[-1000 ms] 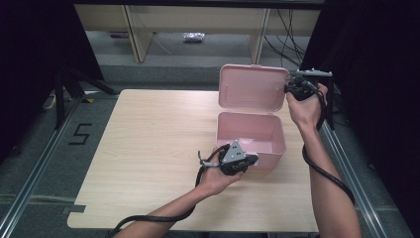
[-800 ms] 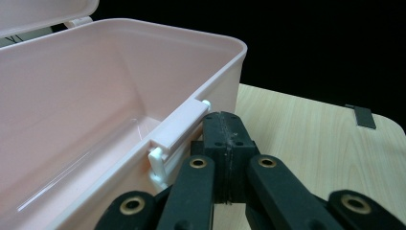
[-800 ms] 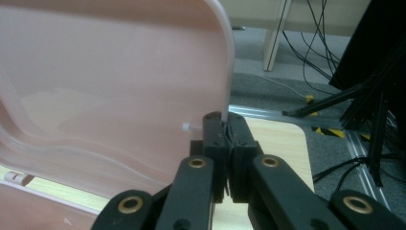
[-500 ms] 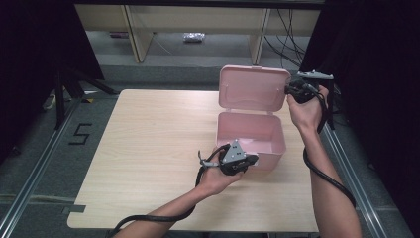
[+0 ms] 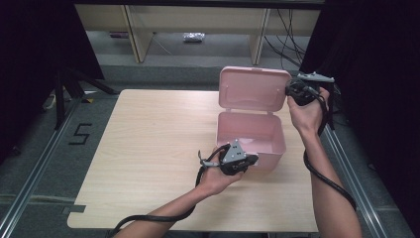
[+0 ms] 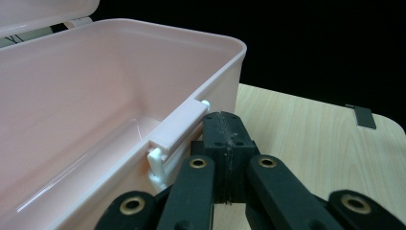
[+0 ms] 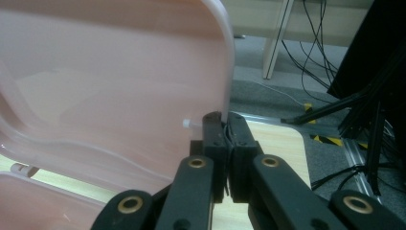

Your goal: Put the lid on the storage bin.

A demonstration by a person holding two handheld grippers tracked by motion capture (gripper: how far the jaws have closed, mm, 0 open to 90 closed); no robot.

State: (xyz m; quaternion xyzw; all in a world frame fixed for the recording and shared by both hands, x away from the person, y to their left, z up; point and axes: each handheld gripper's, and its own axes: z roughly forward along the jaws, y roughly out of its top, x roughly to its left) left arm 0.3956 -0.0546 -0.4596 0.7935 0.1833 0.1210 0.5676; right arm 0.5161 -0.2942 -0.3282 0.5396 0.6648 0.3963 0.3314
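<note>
The pink box [image 5: 250, 136] sits near the tabletop's right edge, its lid [image 5: 253, 89] upright. The right gripper [image 7: 225, 125] is clenched on the lid's edge; the left gripper [image 6: 224, 127] is clenched, apparently pinching the front latch [image 6: 174, 132]. Next probably calls for swinging the lid while steadying the box.

A light wooden table [image 5: 148, 148] carries one thing: a pink box [image 5: 250, 136] with its lid [image 5: 253, 89] standing open. The box sits toward the table's right side, its lid at the far edge. A black cable [image 5: 148, 218] crosses the near edge, left of the box.
</note>
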